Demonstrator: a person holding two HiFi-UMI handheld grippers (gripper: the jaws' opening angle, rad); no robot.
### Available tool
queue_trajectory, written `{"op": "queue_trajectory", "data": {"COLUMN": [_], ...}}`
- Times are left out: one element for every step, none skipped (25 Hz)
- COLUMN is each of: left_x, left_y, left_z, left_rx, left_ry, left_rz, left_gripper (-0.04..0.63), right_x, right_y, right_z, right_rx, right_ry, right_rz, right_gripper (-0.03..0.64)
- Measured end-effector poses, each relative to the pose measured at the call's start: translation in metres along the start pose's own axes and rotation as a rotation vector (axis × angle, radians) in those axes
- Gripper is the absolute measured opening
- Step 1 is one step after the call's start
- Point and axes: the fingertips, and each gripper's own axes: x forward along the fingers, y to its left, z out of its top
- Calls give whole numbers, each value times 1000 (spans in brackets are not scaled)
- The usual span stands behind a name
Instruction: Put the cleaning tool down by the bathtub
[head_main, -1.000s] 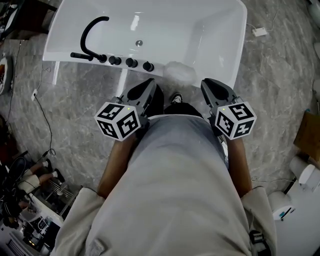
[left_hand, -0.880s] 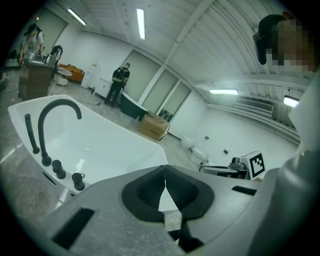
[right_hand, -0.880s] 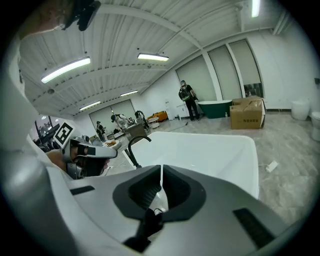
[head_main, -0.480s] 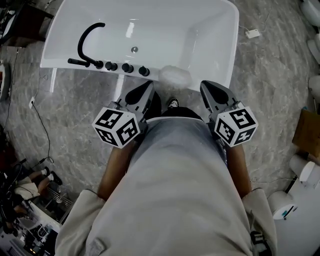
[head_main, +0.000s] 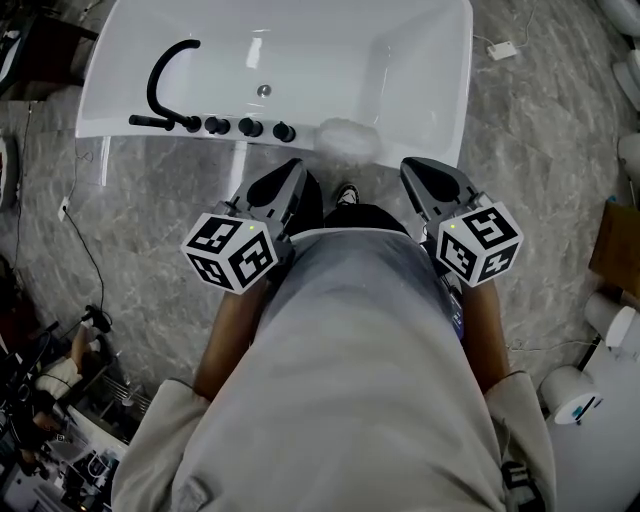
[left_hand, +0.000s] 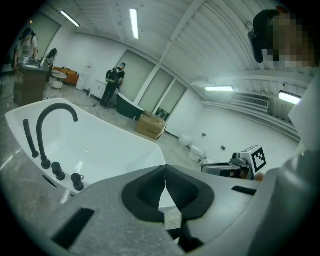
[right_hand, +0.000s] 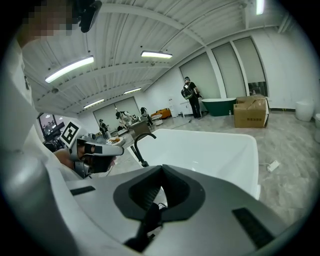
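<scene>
TOOL: white fluffy sponge (head_main: 348, 138) on near rim of bathtub (head_main: 430, 50), just right of knobs (head_main: 245, 127); long axis left-right along rim; pointing end not discernible | LEFT GRIPPER (head_main: 293, 168): jaws together, empty, near-left of sponge, apart | RIGHT GRIPPER (head_main: 412, 166): jaws together, empty, near-right of sponge, apart

The bathtub (head_main: 420, 60) blocked twelve o'clock, its black faucet (head_main: 152, 85) and knobs (head_main: 250, 127) crowding eleven; bare marble floor (head_main: 150, 220) lay open at nine and two.
</scene>
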Motion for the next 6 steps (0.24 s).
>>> {"op": "queue_trajectory", "data": {"left_x": [1, 1, 3, 5, 7, 9], "left_y": [0, -1, -3, -5, -8, -11], "left_z": [-2, -3, -6, -9, -13, -16], "left_rx": [0, 1, 3, 8, 14, 21], "left_ry": [4, 10, 19, 31, 45, 60], "left_rz": [-1, -3, -8, -17, -28, -39], "left_gripper": [9, 9, 9, 9, 9, 9], "right_x": [0, -1, -1, -1, -2, -2], "right_y": [-1, -2, -3, -4, -5, -6], "right_z": [-2, -4, -6, -8, -10, -13], "right_rx": [-6, -13, -22, -33, -45, -57], "right_ry": [11, 24, 37, 50, 64, 77], "right_rz": [-3, -5, -7, -7, -8, -8], "right_gripper": [11, 11, 11, 11, 12, 12]}}
